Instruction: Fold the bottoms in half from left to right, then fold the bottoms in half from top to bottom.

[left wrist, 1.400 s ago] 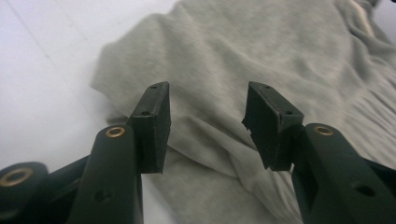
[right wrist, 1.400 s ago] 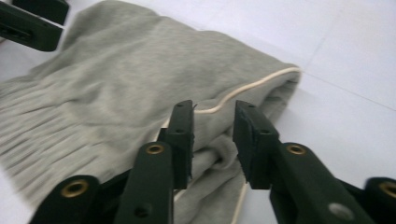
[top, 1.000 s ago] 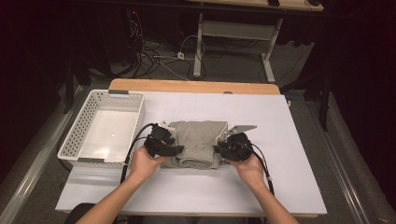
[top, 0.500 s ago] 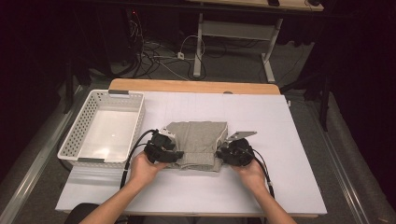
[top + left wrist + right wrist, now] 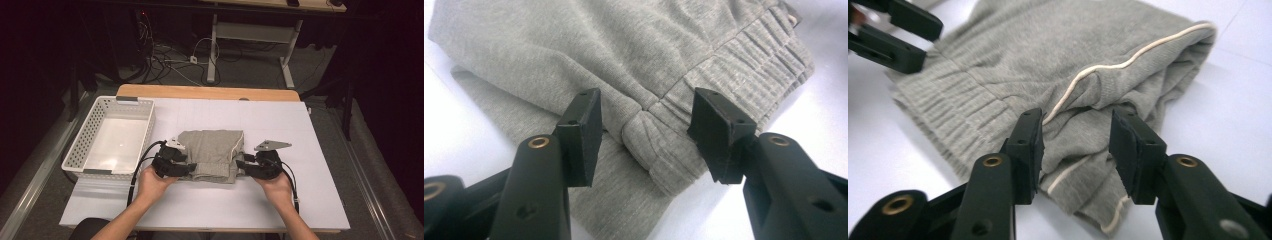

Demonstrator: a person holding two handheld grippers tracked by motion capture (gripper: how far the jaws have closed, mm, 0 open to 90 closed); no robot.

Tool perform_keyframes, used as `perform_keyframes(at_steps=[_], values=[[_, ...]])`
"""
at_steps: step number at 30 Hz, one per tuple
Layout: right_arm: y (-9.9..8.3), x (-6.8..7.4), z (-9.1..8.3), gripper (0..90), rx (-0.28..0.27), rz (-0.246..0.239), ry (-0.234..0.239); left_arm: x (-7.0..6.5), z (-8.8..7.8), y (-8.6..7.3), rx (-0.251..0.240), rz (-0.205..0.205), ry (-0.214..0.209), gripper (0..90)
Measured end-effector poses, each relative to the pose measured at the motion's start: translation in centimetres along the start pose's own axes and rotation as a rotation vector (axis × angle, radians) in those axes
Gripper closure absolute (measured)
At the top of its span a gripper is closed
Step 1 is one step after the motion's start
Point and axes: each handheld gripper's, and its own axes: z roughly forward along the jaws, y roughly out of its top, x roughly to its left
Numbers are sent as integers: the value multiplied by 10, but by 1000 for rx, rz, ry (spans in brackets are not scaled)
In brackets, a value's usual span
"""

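A folded grey garment (image 5: 212, 150) with cream piping and a ribbed waistband lies on the white table (image 5: 300, 200). My left gripper (image 5: 189, 170) is at its near left corner. In the left gripper view the jaws (image 5: 644, 122) stand apart around a small fold of the waistband (image 5: 659, 150) without pinching it. My right gripper (image 5: 241, 166) is at the near right edge. Its jaws (image 5: 1075, 140) have just been opening; the piped edge of the garment (image 5: 1063, 60) lies between them, untouched by the pads. The left gripper (image 5: 930, 42) also appears far off, at the top left of the right gripper view.
A white perforated basket (image 5: 80, 142) stands to the left of the garment, close to my left hand. The table's wooden far edge (image 5: 210, 92) runs behind. Beyond it are a desk frame and cables on the floor.
The right gripper has slid a little to the right, off the garment's edge, and its jaws stand wider. The garment lies flatter and more compact. The left gripper has hardly moved.
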Motion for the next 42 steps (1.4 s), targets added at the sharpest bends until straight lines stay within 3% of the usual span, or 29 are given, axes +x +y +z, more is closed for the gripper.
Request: perform_keyframes(at_steps=[11, 19, 29, 42], values=[[-16, 0, -25, 523, -68, -1, -10, 1, -1, 0, -4, 3, 0, 453], [-20, -6, -29, 510, -75, 17, -25, 2, -1, -1, -4, 2, -13, 453], [-21, -5, -32, 499, -87, 0, -37, 2, -2, -2, -5, 2, -9, 452], [-33, -5, -52, 482, -135, 2, -52, 3, -3, -2, -9, -1, -6, 452]])
